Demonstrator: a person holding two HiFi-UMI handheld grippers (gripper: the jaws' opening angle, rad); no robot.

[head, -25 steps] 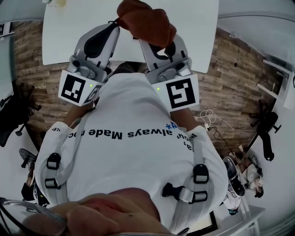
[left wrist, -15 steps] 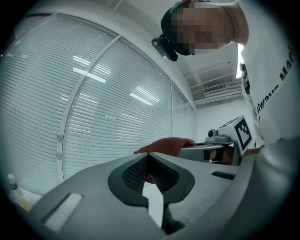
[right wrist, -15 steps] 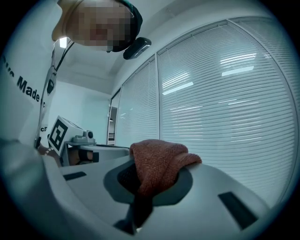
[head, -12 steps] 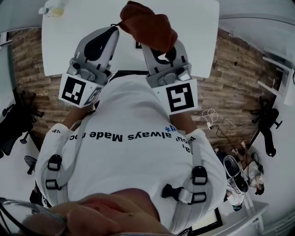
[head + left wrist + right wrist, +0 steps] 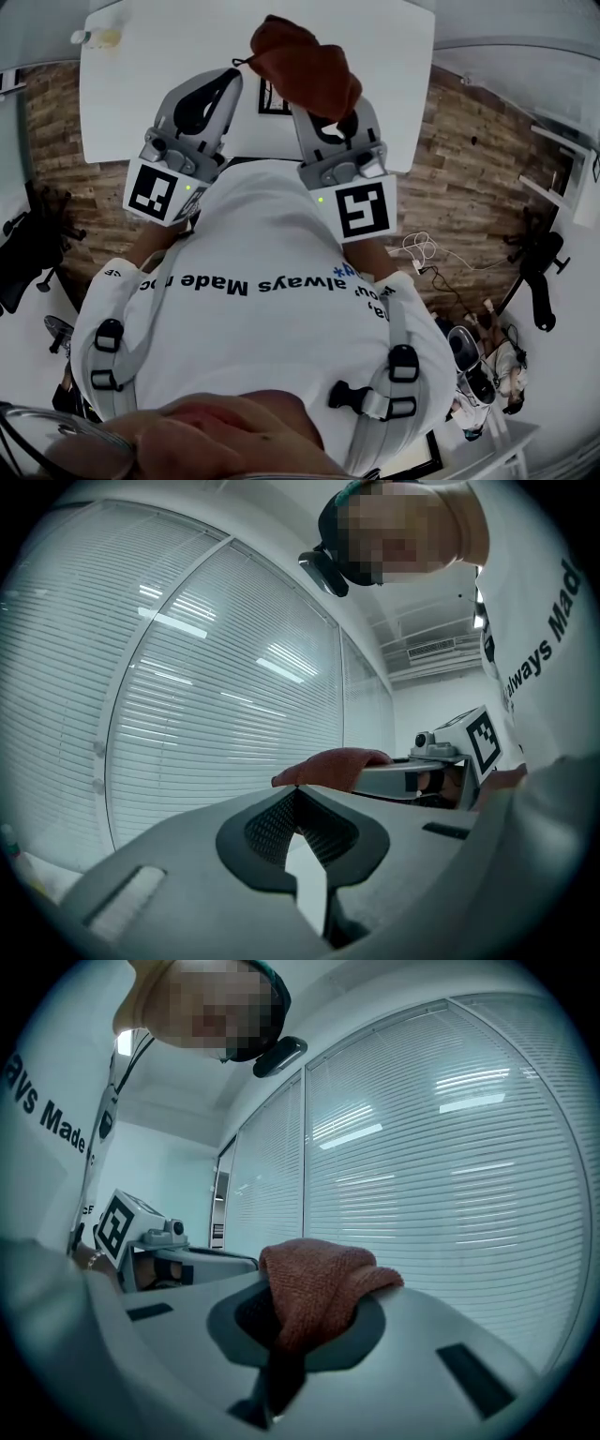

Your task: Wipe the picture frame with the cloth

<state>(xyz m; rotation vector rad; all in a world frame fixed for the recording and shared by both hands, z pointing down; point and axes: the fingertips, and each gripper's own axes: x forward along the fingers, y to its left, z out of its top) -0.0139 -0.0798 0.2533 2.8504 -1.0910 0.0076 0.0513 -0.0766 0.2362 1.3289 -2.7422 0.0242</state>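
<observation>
The right claw [image 5: 284,1333] is clenched on the rust-red cloth [image 5: 314,1283], which bunches over its tips. The left claw [image 5: 296,793] is closed with nothing in it. Both are raised over the white desk [image 5: 141,66], where the frame [image 5: 273,97] lies, partly hidden beneath the cloth.

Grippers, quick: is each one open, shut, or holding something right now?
Left gripper: shut, holding nothing.
Right gripper: shut on the reddish-brown cloth.
</observation>
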